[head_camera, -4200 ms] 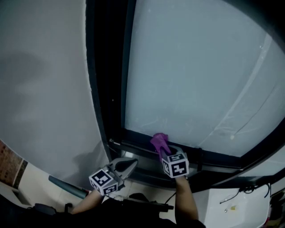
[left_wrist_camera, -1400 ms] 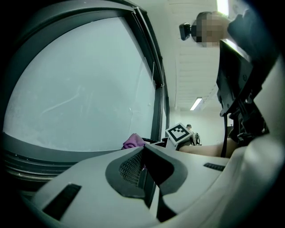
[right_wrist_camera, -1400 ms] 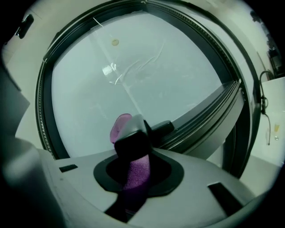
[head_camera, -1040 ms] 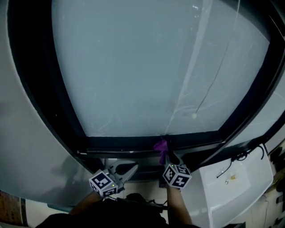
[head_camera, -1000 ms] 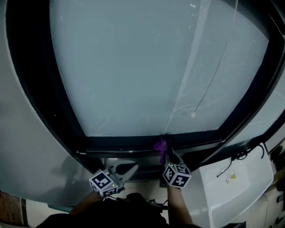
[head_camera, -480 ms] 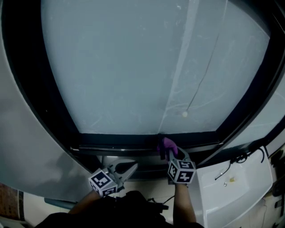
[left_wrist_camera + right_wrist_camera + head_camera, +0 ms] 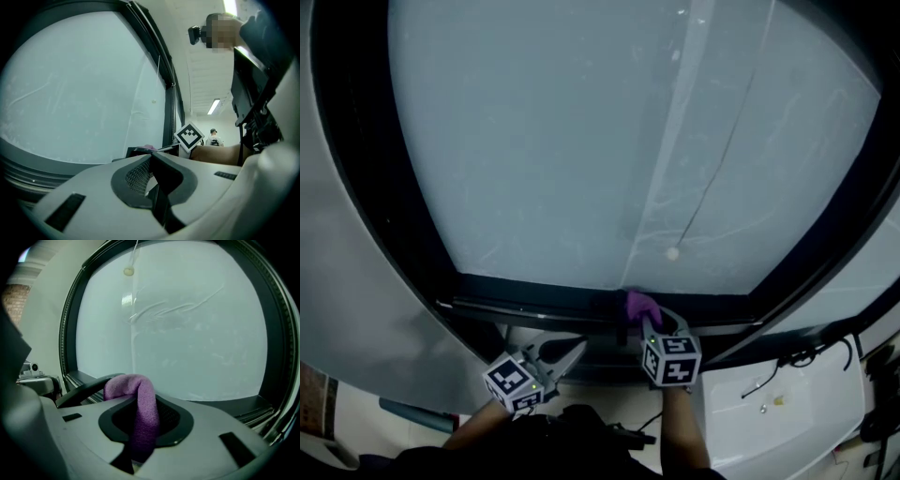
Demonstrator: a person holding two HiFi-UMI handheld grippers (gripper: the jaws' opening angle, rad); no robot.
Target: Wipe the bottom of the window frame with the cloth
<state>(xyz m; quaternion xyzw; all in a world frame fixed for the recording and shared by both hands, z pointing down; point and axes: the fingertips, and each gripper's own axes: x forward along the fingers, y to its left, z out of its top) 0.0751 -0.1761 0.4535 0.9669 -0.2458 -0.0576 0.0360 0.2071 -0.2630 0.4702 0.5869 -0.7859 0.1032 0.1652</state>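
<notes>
One purple cloth (image 7: 639,304) is clamped by the right gripper (image 7: 645,319) and pressed to the bottom of the window frame (image 7: 525,302), just under the glass (image 7: 562,141). Left of it, the left gripper (image 7: 574,351) is held lower down, jaws closed together, nothing caught between them.

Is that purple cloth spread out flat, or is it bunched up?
Bunched up. The cloth loops over in a rolled fold, pinched between the jaws of the right gripper, not spread flat.
</notes>
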